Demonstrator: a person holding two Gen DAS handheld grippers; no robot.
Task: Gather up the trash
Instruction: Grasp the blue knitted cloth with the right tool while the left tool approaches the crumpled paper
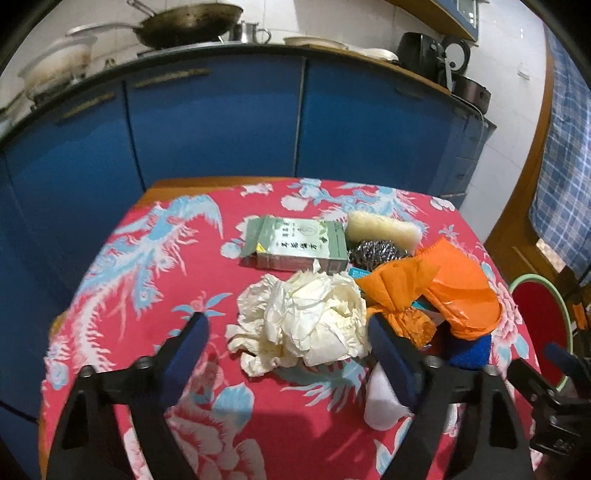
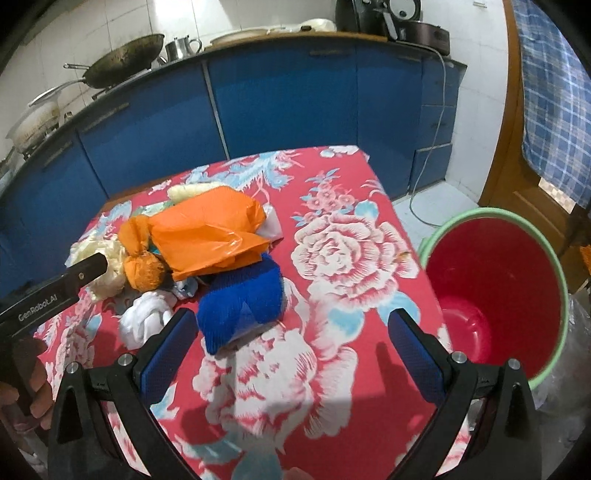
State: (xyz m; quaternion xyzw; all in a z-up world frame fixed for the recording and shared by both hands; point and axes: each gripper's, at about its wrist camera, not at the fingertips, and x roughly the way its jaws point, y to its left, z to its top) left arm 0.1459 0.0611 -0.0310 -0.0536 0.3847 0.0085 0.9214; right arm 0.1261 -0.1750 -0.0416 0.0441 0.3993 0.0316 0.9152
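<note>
A crumpled cream paper wad (image 1: 310, 325) lies on the red flowered tablecloth (image 1: 147, 280), between the fingers of my open left gripper (image 1: 286, 321). Right of it lies an orange plastic bag (image 1: 439, 288) (image 2: 207, 232), a blue knitted piece (image 2: 240, 306) (image 1: 472, 350) and a white crumpled wad (image 2: 147, 321) (image 1: 380, 402). Behind stand a green box (image 1: 299, 243), a steel scourer (image 1: 373, 253) and a pale sponge (image 1: 384, 227). My right gripper (image 2: 291, 328) is open and empty, just in front of the blue piece. A red bucket (image 2: 495, 288) with a green rim stands on the floor to the right.
Blue kitchen cabinets (image 1: 221, 122) run behind the table, with a wok (image 1: 188, 22), pots and appliances on the counter. A wooden door (image 2: 517, 177) and a checked cloth (image 2: 554, 92) are at the right. The left gripper's body (image 2: 55, 288) shows in the right wrist view.
</note>
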